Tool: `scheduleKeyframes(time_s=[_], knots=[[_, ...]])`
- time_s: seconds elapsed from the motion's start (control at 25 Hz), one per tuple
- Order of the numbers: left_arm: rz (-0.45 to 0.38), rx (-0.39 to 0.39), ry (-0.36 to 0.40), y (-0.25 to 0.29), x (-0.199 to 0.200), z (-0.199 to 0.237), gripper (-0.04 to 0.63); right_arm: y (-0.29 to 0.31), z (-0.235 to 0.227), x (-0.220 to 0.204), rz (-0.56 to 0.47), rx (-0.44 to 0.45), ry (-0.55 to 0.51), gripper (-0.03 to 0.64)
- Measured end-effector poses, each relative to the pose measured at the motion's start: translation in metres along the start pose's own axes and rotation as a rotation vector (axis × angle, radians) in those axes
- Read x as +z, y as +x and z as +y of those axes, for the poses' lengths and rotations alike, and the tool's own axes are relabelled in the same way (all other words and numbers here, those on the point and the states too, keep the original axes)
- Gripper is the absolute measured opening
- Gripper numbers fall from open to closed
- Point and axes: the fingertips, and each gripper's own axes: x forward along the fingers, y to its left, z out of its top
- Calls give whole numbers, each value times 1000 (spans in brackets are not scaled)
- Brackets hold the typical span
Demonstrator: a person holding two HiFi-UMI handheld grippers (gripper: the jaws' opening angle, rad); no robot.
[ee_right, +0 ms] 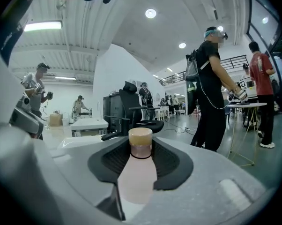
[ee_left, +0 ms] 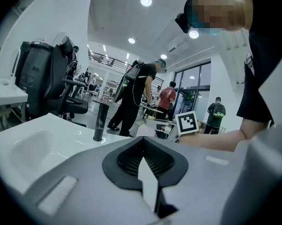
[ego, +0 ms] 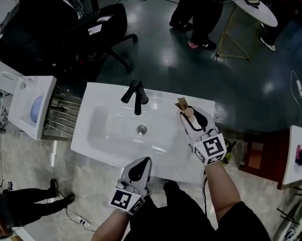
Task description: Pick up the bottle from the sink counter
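My right hand-held gripper (ego: 190,117) clamps the bottle (ee_right: 140,165) over the counter's (ego: 103,102) two o'clock; left hand-held gripper (ego: 144,162) closed, empty.

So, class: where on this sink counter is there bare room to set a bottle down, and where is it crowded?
Bare: the back ledge left of the faucet, the left rim of the counter, and the basin round the drain. Crowded: the right ledge, where the right gripper holds the bottle beside a tan item.
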Motion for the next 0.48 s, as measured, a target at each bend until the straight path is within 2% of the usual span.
scheduleKeyframes(time_s=[0.48], knots=[[-31,6,24,-29,9,-10,3,-41,34,13,7,2,-7,138]])
